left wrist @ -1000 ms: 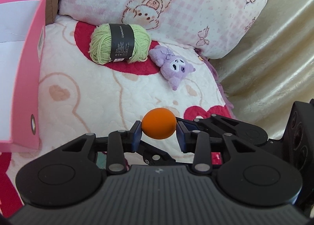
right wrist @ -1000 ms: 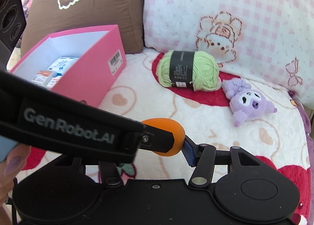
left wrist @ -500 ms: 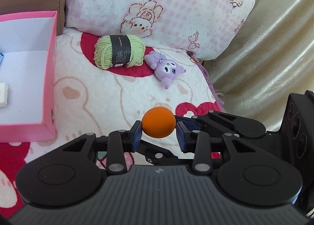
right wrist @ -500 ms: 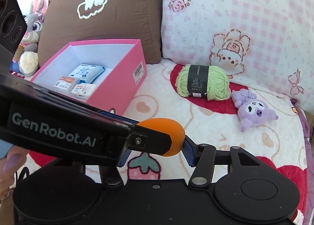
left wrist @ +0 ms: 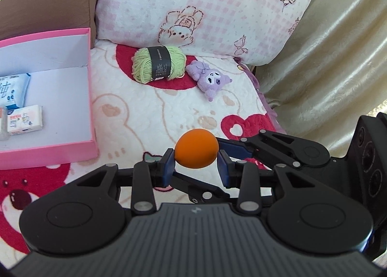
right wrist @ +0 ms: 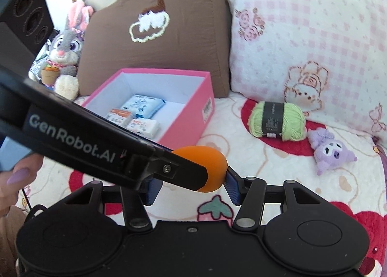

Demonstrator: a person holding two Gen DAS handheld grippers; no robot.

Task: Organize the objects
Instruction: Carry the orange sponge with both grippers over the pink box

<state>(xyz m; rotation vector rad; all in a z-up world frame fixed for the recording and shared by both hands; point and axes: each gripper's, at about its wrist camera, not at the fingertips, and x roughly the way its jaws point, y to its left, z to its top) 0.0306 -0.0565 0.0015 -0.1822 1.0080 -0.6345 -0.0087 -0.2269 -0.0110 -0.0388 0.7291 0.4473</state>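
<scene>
Orange ball (left wrist: 196,148): pinched between the two blue pads of the left gripper (left wrist: 196,162), one pad touching each side, fingers clenched on it, ball clear of the bedding.

Right gripper (right wrist: 193,186): its fingers sit either side of the same ball. The right-hand pad touches it, but the other pad is hidden behind the left tool, so I cannot tell whether this pair is gripping or only bracketing.

Judgement: a hand-to-hand transfer or a two-tool carry, mid-step, ball not yet stowed. The likely next move is to settle on one firm holder, free the other, then carry the ball over the wall of the pink box (left wrist: 90,98), which lies ahead and left of the left fingers. A round, smooth ball may squirt out if both pairs let go together.

Inside the box: small packets (right wrist: 142,105).

Beyond the fingertips, straight ahead: green yarn (left wrist: 158,63) with purple plush (left wrist: 210,78) just beside it, both still out.

Surface: soft quilted cover (left wrist: 150,112) with red hearts and bears. Behind it are a pink checked pillow (left wrist: 205,6) and a brown cushion (right wrist: 154,54). A bunny toy (right wrist: 65,52) sits far left.
</scene>
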